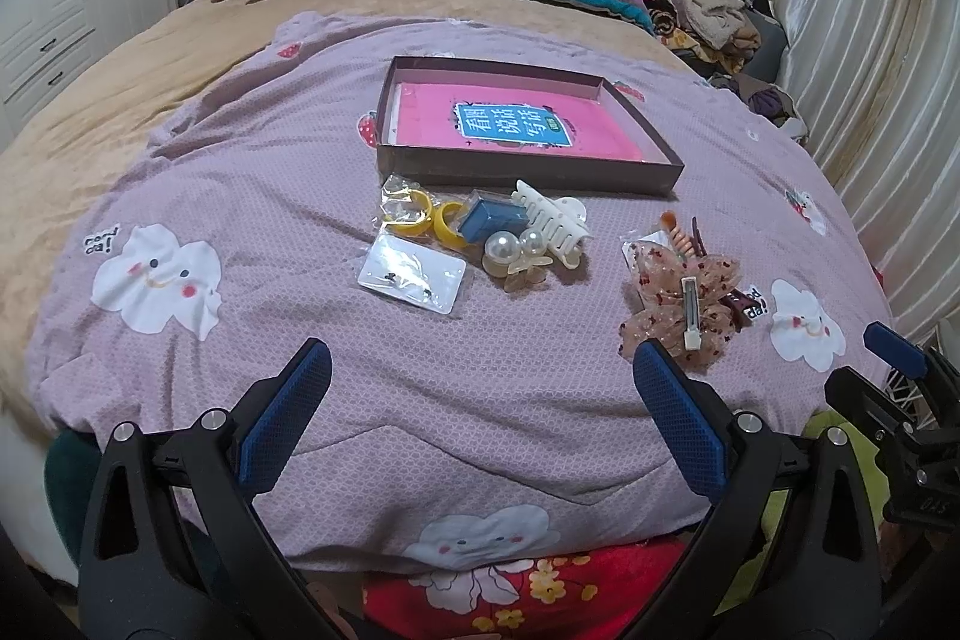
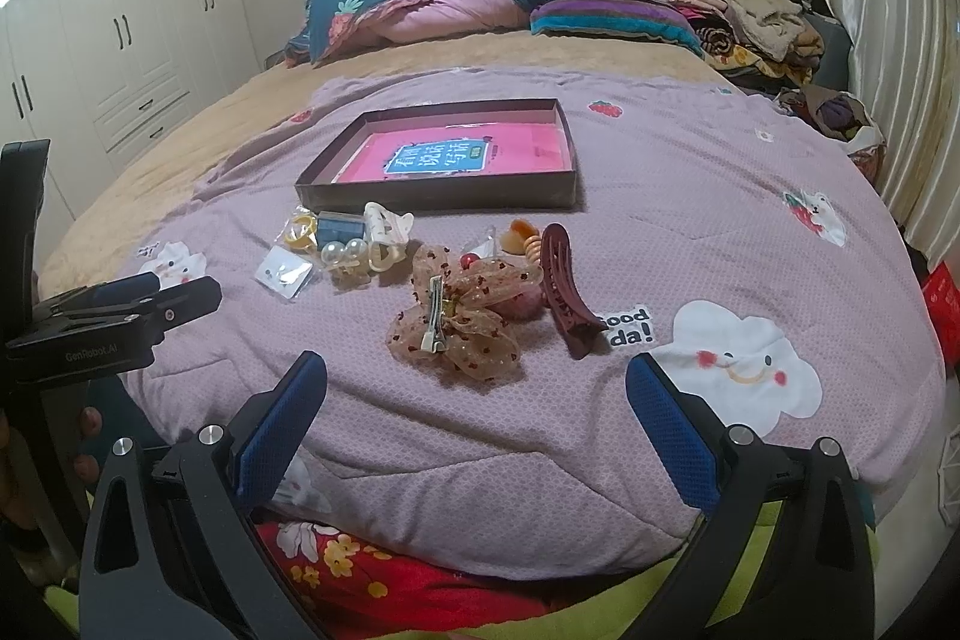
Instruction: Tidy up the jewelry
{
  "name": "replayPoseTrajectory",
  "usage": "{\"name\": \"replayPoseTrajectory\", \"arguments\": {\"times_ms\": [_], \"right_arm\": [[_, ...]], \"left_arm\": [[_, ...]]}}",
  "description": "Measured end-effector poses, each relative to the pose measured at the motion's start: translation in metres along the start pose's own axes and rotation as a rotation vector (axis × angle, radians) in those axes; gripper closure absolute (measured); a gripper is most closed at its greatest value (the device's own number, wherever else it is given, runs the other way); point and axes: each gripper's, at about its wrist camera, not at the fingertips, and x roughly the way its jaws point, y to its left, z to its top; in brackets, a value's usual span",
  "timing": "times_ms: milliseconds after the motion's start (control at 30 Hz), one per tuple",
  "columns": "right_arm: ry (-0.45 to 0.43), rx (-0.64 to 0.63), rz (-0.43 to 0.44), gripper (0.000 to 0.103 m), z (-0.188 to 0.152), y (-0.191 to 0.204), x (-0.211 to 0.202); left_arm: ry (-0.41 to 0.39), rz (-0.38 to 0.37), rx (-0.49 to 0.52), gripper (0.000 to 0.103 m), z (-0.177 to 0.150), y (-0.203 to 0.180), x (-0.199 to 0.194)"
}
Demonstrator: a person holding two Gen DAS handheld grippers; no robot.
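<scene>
Left tool [image 1: 480, 376]: gaping wide, holding nothing | Right tool [image 2: 477, 385]: gaping wide, holding nothing | Jewelry: lying on quilt [image 1: 300, 172] before tray [image 1: 636, 175]; bow clip [image 2: 456, 322] sitting nearest right tool, beside maroon claw [image 2: 567, 295]; pearl clip [image 1: 516, 250] touching white claw [image 1: 552, 214]

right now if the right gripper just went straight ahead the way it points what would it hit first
Probably the sheer bow hair clip, lying just ahead of the open right gripper and slightly left of its centre line. Depth is unclear; it might first brush the lilac quilt.
</scene>
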Motion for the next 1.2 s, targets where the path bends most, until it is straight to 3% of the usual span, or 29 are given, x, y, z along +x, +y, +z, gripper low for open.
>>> {"name": "replayPoseTrajectory", "arguments": {"times_ms": [1200], "right_arm": [[0.005,-0.021,0.010,0.004,0.0025,0.0048,0.0055]], "left_arm": [[-0.006,0.002,-0.003,0.008,0.0030,0.0031,-0.0010]]}}
